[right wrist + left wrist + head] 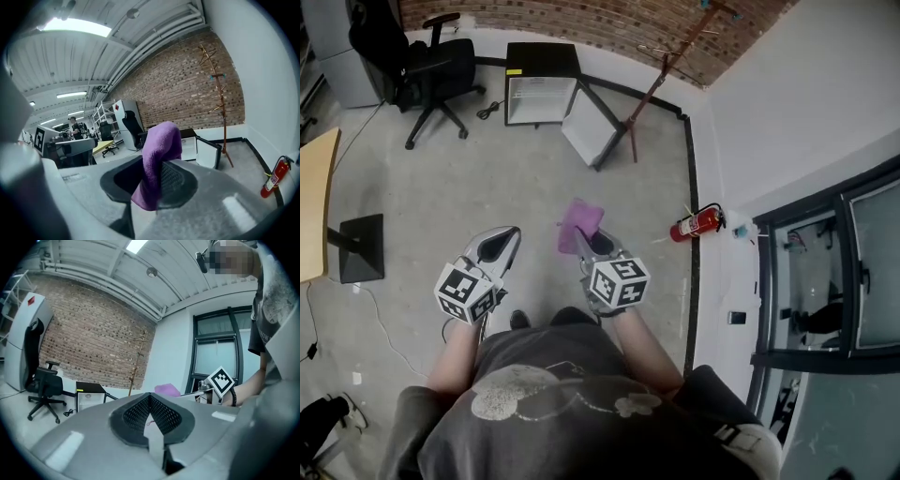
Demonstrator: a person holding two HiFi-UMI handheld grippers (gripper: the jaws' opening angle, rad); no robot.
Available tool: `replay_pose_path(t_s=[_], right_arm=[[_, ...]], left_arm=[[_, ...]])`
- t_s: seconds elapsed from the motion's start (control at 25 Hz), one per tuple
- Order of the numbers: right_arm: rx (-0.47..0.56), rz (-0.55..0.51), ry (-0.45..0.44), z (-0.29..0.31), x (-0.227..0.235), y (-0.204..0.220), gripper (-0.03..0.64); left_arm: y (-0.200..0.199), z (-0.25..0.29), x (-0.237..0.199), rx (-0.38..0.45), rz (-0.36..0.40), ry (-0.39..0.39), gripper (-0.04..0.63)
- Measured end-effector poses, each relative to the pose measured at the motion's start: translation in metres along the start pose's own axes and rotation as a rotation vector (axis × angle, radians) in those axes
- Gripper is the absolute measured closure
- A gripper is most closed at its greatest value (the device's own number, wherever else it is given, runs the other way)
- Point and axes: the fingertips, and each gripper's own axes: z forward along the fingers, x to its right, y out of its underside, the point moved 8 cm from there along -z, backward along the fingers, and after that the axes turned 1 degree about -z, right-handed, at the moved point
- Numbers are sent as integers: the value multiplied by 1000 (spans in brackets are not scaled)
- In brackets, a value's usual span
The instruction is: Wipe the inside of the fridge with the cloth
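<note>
A small black fridge (540,84) stands on the floor by the brick wall, its door (592,127) swung open to the right; it also shows far off in both gripper views (90,399) (199,147). My right gripper (586,242) is shut on a purple cloth (579,223), which sticks up between its jaws (157,164). To its left my left gripper (499,246) has its jaws together with nothing between them (150,414). Both grippers are held near my body, far from the fridge.
A black office chair (431,66) stands left of the fridge. A coat stand (661,70) leans right of the open door. A red fire extinguisher (697,224) lies by the right wall. A wooden table edge (317,202) and a black base plate (362,246) are at left.
</note>
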Motion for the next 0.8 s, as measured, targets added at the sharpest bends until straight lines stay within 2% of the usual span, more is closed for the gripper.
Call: replay_pose_path(t_s=[0.16, 0.32, 0.48, 0.8], right_arm=[[38, 51, 42, 2, 3, 0, 543], [-15, 57, 61, 12, 23, 8, 543], [-43, 83, 48, 45, 55, 6, 543], [-38, 94, -14, 135, 126, -49, 543]], left_arm=[[4, -2, -19, -7, -5, 13, 578], [16, 11, -30, -18, -62, -1, 578], [21, 38, -46, -40, -70, -26, 578], [-7, 122, -105, -57, -51, -72, 578]])
